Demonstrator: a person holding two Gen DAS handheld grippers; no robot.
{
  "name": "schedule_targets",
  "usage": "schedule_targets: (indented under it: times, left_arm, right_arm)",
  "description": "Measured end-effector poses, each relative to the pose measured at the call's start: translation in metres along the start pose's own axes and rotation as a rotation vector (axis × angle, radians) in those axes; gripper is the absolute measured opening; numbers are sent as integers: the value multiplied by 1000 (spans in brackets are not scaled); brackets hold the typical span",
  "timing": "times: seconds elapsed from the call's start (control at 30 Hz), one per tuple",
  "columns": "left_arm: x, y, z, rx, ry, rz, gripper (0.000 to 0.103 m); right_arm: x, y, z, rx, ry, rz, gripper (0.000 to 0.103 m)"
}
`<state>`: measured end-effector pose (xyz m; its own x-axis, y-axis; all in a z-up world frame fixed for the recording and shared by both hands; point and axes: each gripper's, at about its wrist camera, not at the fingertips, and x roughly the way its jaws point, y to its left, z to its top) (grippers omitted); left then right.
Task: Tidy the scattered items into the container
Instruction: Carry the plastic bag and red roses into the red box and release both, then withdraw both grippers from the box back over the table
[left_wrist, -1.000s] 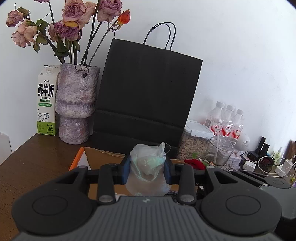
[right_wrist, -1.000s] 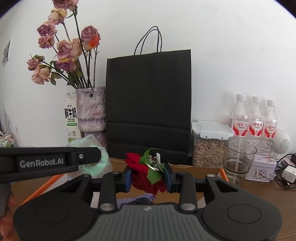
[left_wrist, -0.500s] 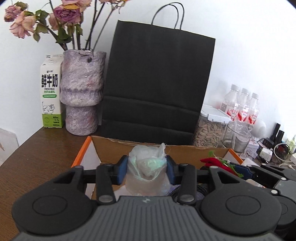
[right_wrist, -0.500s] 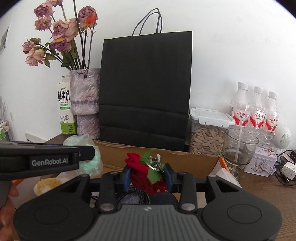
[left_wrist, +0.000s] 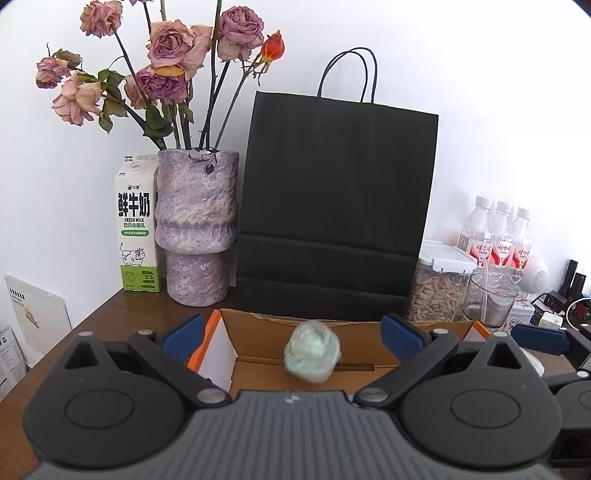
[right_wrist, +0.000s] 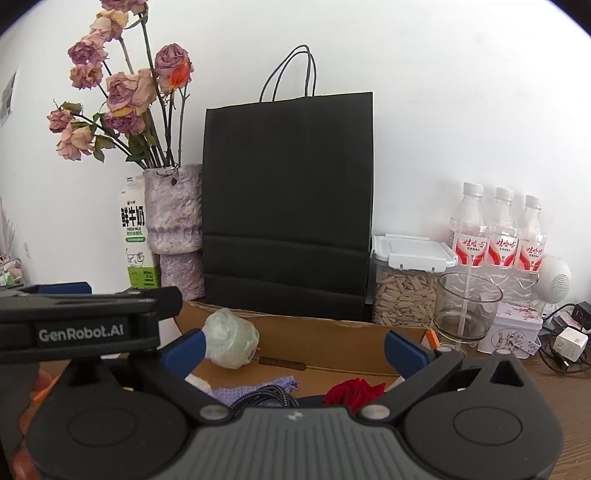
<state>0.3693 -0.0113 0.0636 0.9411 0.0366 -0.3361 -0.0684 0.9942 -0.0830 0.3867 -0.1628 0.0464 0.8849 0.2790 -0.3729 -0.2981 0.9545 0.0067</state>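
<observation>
A cardboard box (left_wrist: 369, 343) with orange edges sits in front of me; it also shows in the right wrist view (right_wrist: 332, 339). My left gripper (left_wrist: 291, 334) is open and empty above the box. A pale green bundle in clear plastic (left_wrist: 313, 351) is blurred between its fingers, over the box; it also shows in the right wrist view (right_wrist: 232, 343). My right gripper (right_wrist: 293, 350) is open and empty. A red flower (right_wrist: 354, 393) lies in the box below it, beside a braided cable (right_wrist: 264, 397) and purple cloth (right_wrist: 258, 386).
A black paper bag (left_wrist: 336, 206) stands right behind the box. A purple vase of dried roses (left_wrist: 195, 225) and a milk carton (left_wrist: 136, 225) stand back left. A seed jar (right_wrist: 404, 284), a glass (right_wrist: 467, 310), water bottles (right_wrist: 496, 232) and chargers stand at the right.
Both grippers opened. The left let go of the plastic bundle and the right let go of the red flower, which now lies in the box. Both grippers rose slightly.
</observation>
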Motion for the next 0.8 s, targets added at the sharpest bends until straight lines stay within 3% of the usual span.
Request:
schedule_targets:
  times: [0.57,0.8]
  left_arm:
    - [-47,7,-3,0,-72,-23,103]
    - [-75,7,-20,28,-41,-34,103]
  right_arm:
    - [-40,9,-11,-40,-56,-29,103]
    - [-74,17,-28,-65,-56,-25,103]
